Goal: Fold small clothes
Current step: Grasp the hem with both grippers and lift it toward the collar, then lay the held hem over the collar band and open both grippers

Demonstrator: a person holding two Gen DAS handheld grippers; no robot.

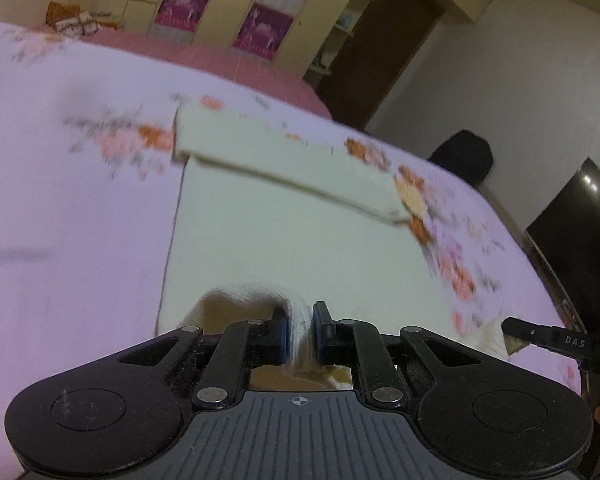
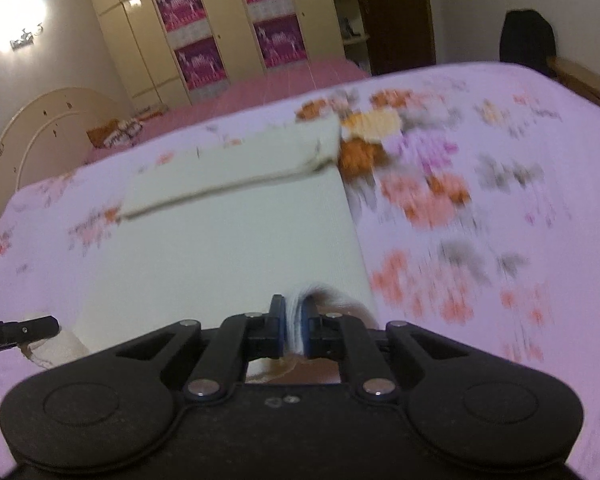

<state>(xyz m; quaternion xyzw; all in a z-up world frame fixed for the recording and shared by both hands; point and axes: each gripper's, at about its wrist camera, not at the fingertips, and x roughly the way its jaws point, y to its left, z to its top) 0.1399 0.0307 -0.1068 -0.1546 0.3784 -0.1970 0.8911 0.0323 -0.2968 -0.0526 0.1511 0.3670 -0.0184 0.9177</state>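
- The left gripper (image 1: 300, 330) tilts downward over the bed, aimed along the cream garment (image 1: 284, 240) toward the wardrobe (image 1: 236, 12).
- Its jaws are pressed onto a bunched fold of the garment's near hem; the cloth stands pinched between the blue pads (image 1: 285, 334) and is raised off the floral bedspread (image 1: 68, 200).
- The right gripper (image 2: 295, 330) has much the same downward tilt and also faces the wardrobe (image 2: 204, 40).
- Its jaws are clamped on a white tuft of the same hem, near the garment's right edge, lifted clear of the bedspread (image 2: 480, 240).
- In the left wrist view the right gripper's finger shows at the garment's right hem corner; in the right wrist view the left gripper's finger shows at the left one.
- The garment (image 2: 228, 240) lies flat on the bedspread in front of both grippers, its long axis running from the held hem away toward the wardrobe.
- At its far end a band of cloth lies folded across the body, crosswise to that axis.
- Both views are blurred.
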